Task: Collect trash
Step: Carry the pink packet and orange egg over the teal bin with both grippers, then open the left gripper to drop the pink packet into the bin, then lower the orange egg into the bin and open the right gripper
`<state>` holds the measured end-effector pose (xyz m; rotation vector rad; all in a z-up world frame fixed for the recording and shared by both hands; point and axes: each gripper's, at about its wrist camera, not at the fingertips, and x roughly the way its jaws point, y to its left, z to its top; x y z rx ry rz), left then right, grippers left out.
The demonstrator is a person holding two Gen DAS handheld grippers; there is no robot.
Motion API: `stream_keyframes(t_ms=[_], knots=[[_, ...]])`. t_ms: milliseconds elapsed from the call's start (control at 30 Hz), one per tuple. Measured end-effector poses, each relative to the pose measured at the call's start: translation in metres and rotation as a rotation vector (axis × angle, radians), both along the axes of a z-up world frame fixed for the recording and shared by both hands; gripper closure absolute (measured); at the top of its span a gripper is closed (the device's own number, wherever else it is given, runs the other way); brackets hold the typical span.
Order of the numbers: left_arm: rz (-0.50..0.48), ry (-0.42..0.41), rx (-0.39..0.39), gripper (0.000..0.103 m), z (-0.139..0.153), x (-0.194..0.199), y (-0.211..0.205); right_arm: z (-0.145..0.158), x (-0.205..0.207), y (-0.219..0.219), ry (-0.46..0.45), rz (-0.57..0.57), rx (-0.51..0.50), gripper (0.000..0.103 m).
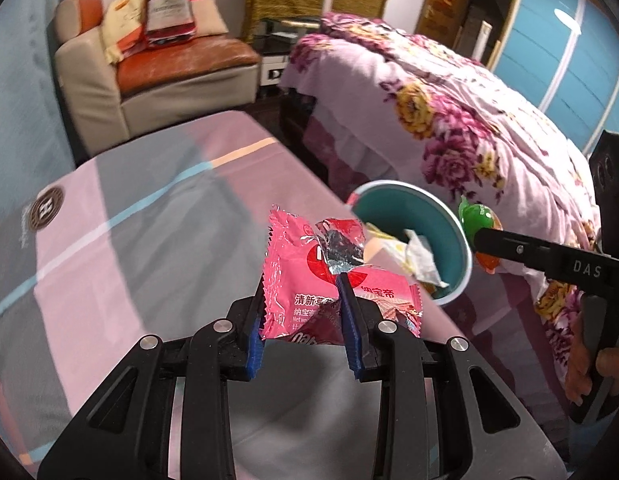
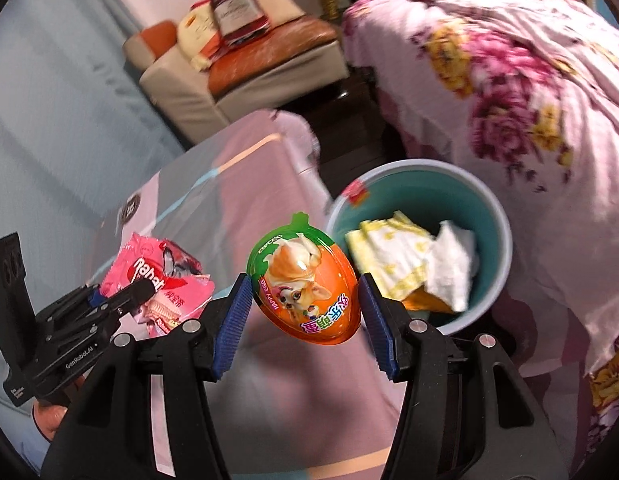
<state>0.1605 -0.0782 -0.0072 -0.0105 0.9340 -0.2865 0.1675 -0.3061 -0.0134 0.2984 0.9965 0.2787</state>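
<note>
My left gripper (image 1: 303, 292) is shut on a crumpled pink snack wrapper (image 1: 305, 268), held up over the table near its right edge. The right gripper (image 2: 305, 288) is shut on an orange and green egg-shaped toy package (image 2: 303, 284), its blue pads pressing both sides. A teal bin (image 2: 493, 224) stands on the floor just past the table, with yellow-white paper and tissue inside. In the left wrist view the bin (image 1: 449, 216) sits ahead to the right, and the right gripper (image 1: 483, 240) carries the egg package (image 1: 479, 218) over its rim. The wrapper (image 2: 165, 280) and left gripper (image 2: 121, 296) show at the left of the right wrist view.
The table wears a pink and grey cloth (image 1: 149, 208). A bed with a floral cover (image 1: 469, 120) lies right of the bin. A beige and orange armchair (image 1: 157, 80) with bags on it stands at the back. A hand (image 1: 585, 368) grips the right tool's handle.
</note>
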Motion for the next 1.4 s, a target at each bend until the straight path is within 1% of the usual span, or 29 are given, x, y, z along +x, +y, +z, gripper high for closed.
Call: stream_keyframes(t_ms=[267,500,667,800,900,1100,1167,1233,1300,1400], knots=[[-0.082,0.013,0.028,0.070,-0.002,0.028,-0.069,0.000,0.005,-0.063,-0.018,-0.087,0.024,0.050],[-0.138,0.035,0.039,0.069,-0.016,0.045,-0.117,-0.003,0.009,-0.096,-0.016,-0.121,0.015,0.050],[-0.153,0.061,0.044,0.068,-0.027,0.056,-0.133,-0.008,0.015,-0.111,0.000,-0.136,0.010,0.050],[-0.156,0.074,0.039,0.068,-0.034,0.064,-0.139,-0.010,0.018,-0.113,0.008,-0.139,0.001,0.050],[-0.159,0.078,0.038,0.063,-0.039,0.069,-0.143,-0.011,0.022,-0.114,0.010,-0.140,-0.005,0.050],[-0.170,0.098,0.039,0.063,-0.050,0.083,-0.150,-0.012,0.028,-0.113,0.015,-0.150,-0.015,0.050],[-0.170,0.107,0.030,0.056,-0.051,0.084,-0.150,-0.012,0.029,-0.113,0.020,-0.153,-0.022,0.050],[-0.163,0.094,0.040,0.029,-0.049,0.084,-0.149,-0.012,0.031,-0.113,0.023,-0.155,-0.026,0.050],[-0.153,0.069,0.057,0.020,-0.047,0.082,-0.147,-0.012,0.032,-0.112,0.026,-0.156,-0.029,0.050],[-0.147,0.071,0.064,0.014,-0.045,0.081,-0.143,-0.012,0.035,-0.109,0.027,-0.152,-0.035,0.050]])
